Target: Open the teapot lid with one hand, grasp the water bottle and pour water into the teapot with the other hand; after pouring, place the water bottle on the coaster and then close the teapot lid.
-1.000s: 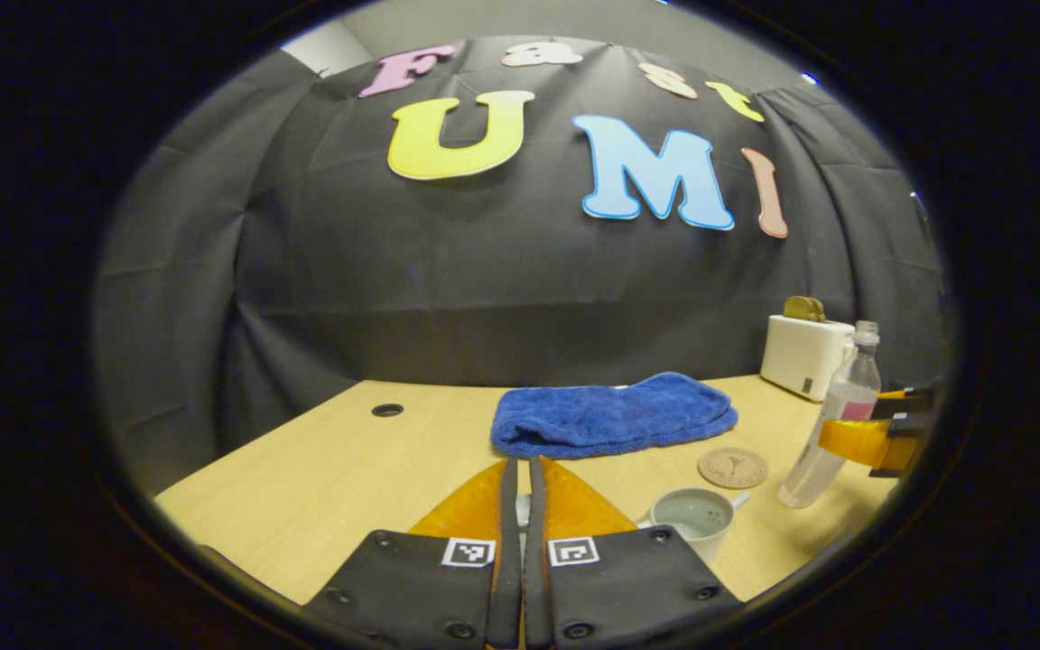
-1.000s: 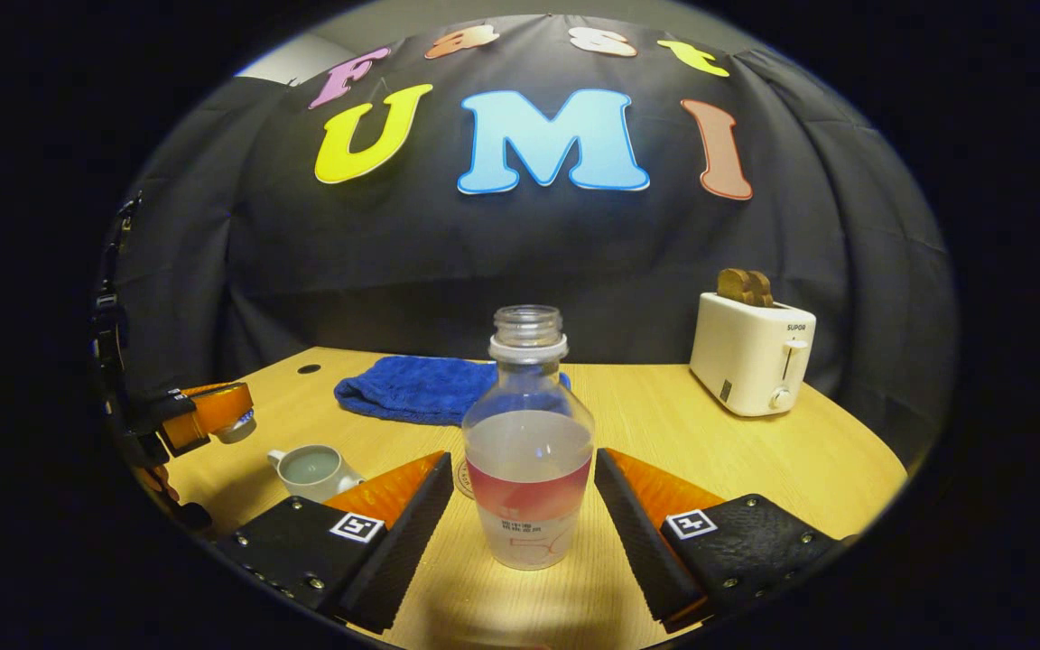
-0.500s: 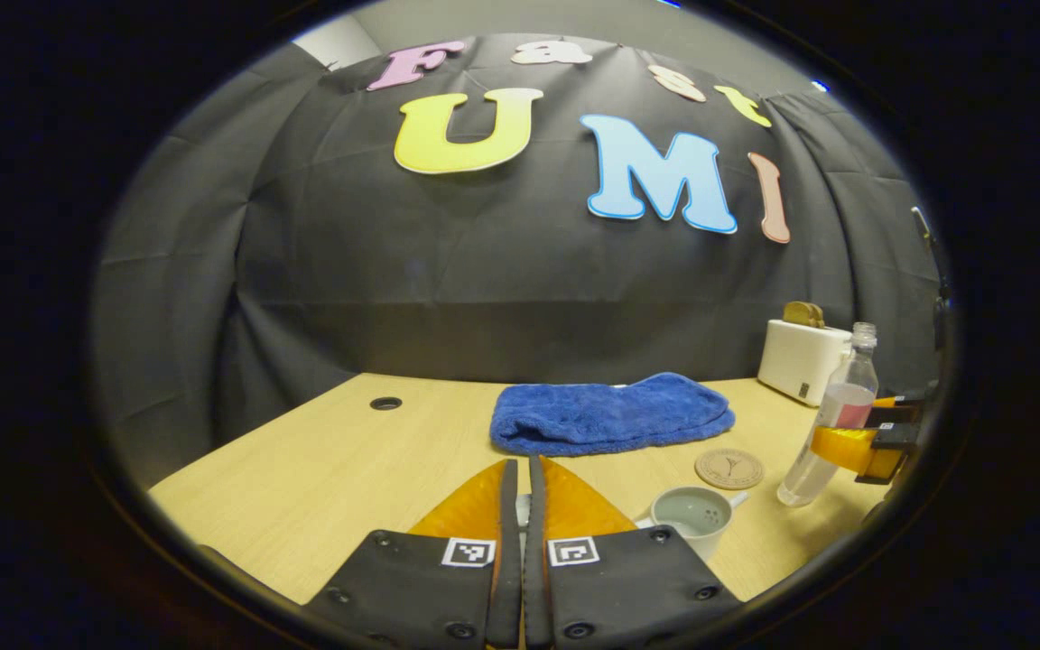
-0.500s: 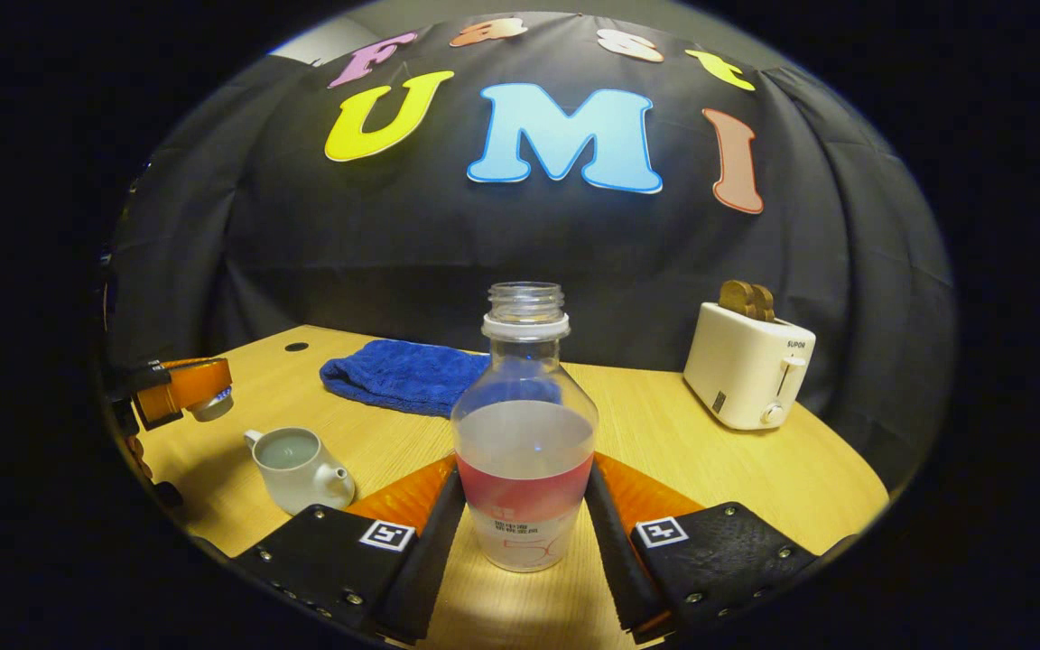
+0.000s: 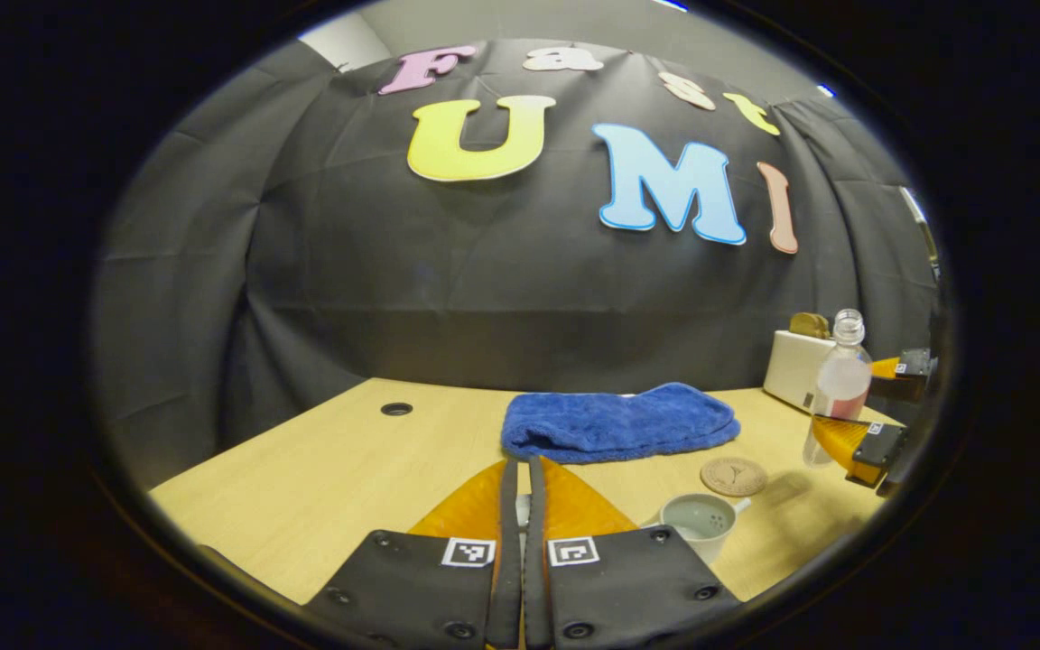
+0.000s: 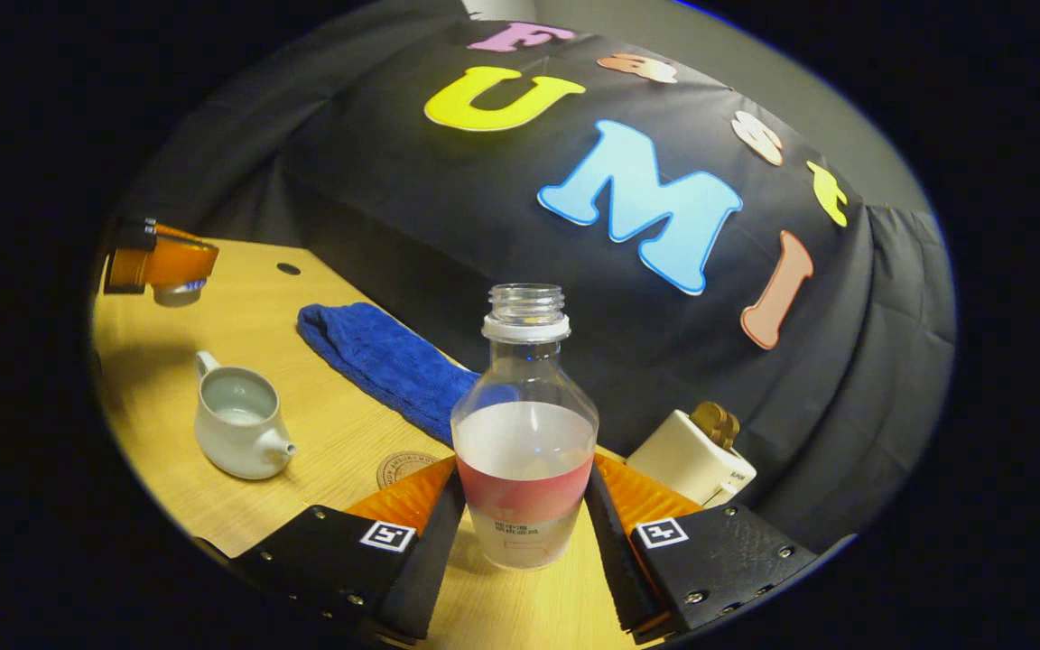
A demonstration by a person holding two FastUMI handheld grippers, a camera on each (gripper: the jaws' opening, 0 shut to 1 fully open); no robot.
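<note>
Wooden table space is shared by the open teapot and the coaster beside it. The water bottle is squeezed by the right gripper. It has just been lifted and tipped, so pouring can be started. The lid is kept pinched up high by the left gripper.

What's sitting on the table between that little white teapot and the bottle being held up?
The round coaster lies between the teapot and the water bottle, seen in the left gripper view.
</note>
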